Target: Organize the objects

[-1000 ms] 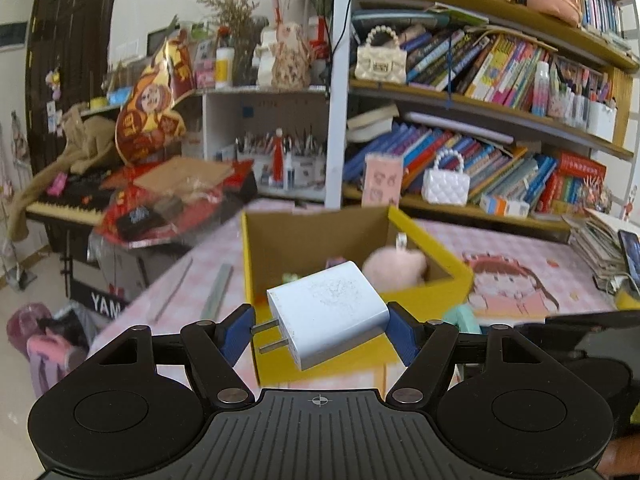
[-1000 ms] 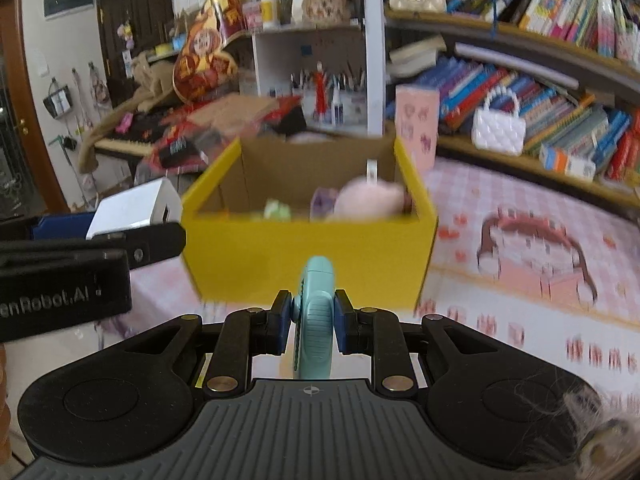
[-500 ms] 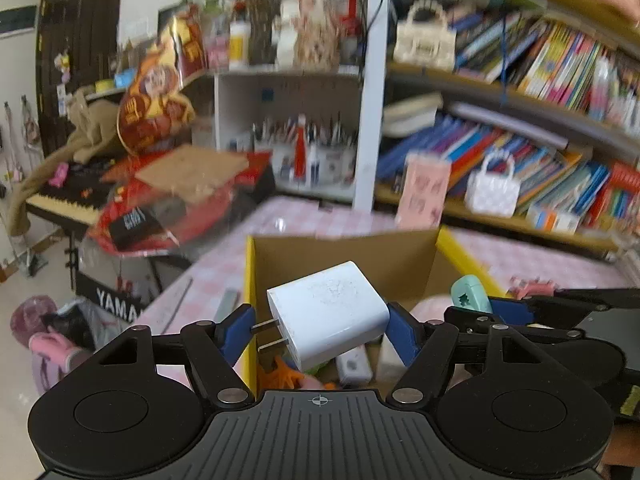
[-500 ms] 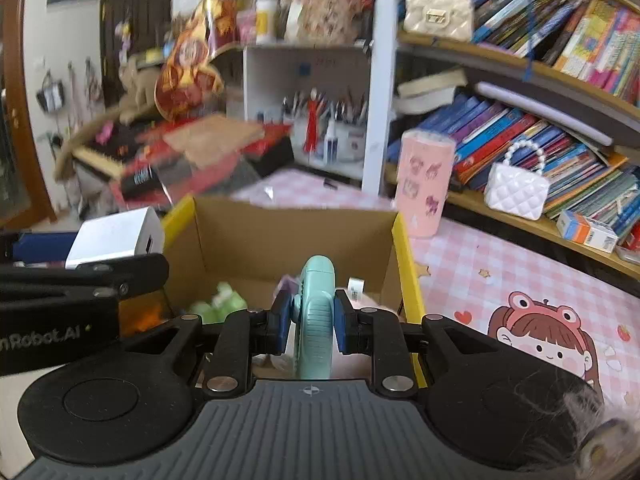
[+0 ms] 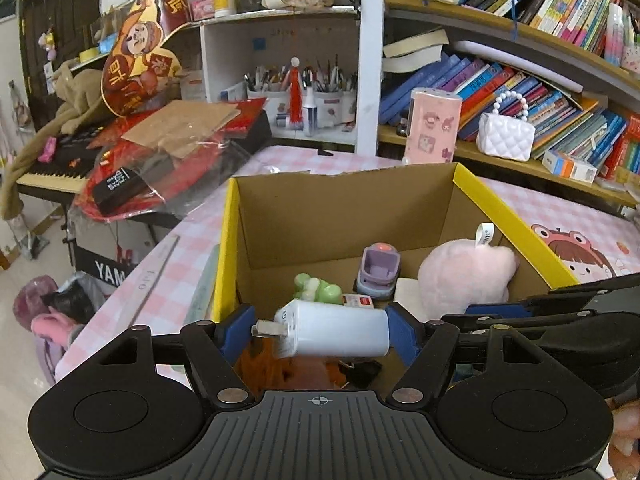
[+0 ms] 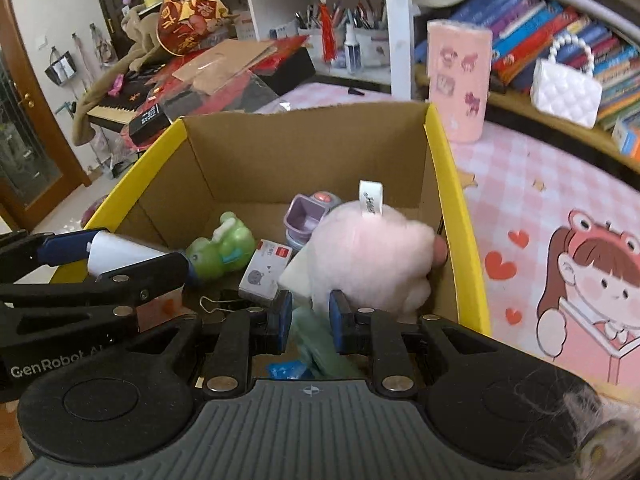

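left gripper [image 5: 320, 334] clamps white charger [image 5: 336, 332] over the yellow cardboard box [image 5: 516, 220]; plug prongs point left; right gripper [image 6: 308, 316] clenched on mint-green object [image 6: 316, 340], blurred, low inside box; right wrist view alone shows binder clip [image 6: 218, 304] and small white carton [image 6: 266, 266]; both views show pink plush [image 6: 376, 260], green toy [image 6: 224, 250], purple toy [image 5: 378, 270] on the box floor

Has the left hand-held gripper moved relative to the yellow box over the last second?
Yes. The left hand-held gripper, holding the white charger, moved forward over the yellow box and tipped down toward its inside.
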